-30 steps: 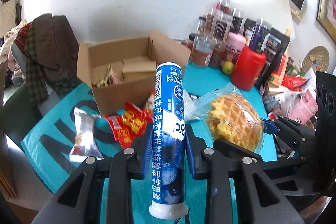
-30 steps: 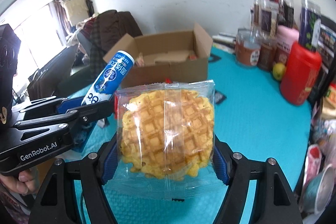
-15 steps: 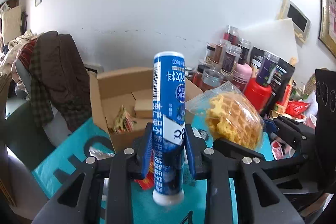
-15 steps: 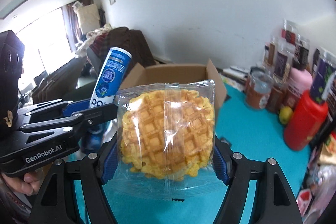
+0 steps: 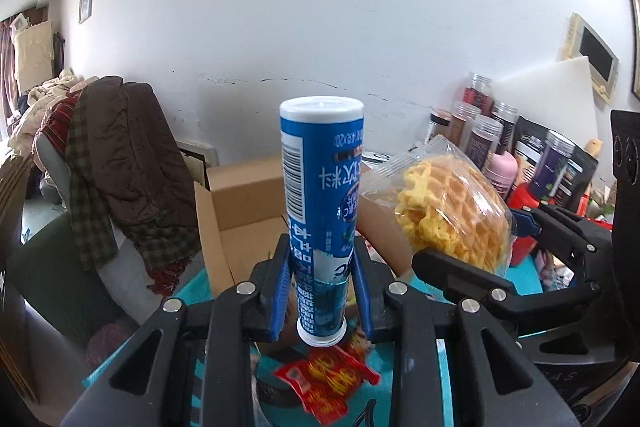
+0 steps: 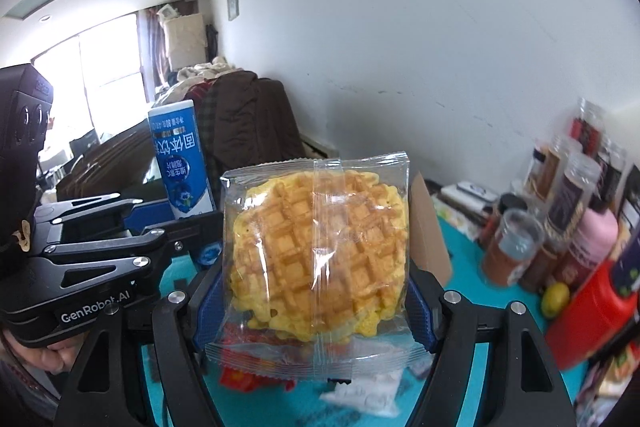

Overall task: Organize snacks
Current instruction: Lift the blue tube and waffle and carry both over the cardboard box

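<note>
My left gripper [image 5: 322, 291] is shut on a blue tube [image 5: 322, 195] with a white cap, held upright above the teal table. The tube [image 6: 180, 167] also shows at the left of the right wrist view. My right gripper [image 6: 316, 303] is shut on a waffle in a clear wrapper [image 6: 320, 247], its blue pads pressing both sides. In the left wrist view the waffle [image 5: 444, 219] hangs just right of the tube. An open cardboard box [image 5: 240, 211] stands behind both items. A red snack packet [image 5: 328, 383] lies on the table below the tube.
Jars and canisters [image 6: 560, 211], a red container [image 6: 592, 315] and a lemon [image 6: 556, 299] crowd the right side of the teal table [image 6: 460, 291]. A chair heaped with clothes [image 5: 116, 163] stands at the left. A white packet [image 6: 368, 393] lies under the waffle. A hand [image 6: 32, 351] grips the left tool.
Both grippers have risen with their loads and tipped upward, so more wall and less table shows. The box has sunk lower in both views, now largely behind the tube and waffle.
</note>
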Motion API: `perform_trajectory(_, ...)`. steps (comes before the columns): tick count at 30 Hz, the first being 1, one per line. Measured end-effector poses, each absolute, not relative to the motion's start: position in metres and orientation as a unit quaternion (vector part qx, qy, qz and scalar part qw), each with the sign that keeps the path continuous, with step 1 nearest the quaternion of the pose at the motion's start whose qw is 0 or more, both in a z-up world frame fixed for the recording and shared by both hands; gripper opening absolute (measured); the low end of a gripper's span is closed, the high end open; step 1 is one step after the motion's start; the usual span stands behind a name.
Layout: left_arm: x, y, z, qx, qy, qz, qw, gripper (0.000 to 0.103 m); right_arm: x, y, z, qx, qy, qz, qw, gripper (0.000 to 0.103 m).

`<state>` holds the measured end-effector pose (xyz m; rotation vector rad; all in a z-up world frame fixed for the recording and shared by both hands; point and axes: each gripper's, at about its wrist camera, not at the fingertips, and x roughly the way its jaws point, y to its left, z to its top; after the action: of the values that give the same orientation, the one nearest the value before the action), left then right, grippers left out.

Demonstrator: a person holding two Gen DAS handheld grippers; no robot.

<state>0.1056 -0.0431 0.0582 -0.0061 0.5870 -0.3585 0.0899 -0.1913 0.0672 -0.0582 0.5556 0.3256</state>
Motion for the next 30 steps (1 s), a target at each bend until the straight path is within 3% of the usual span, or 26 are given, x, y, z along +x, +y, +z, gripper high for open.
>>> perform_trajectory(30,0.205,-0.033,-0.01,-0.007,0.354,-0.135,0.925,0.028,0.203,-0.191,-0.011,-0.033,0.365,0.135,0.921,0.075)
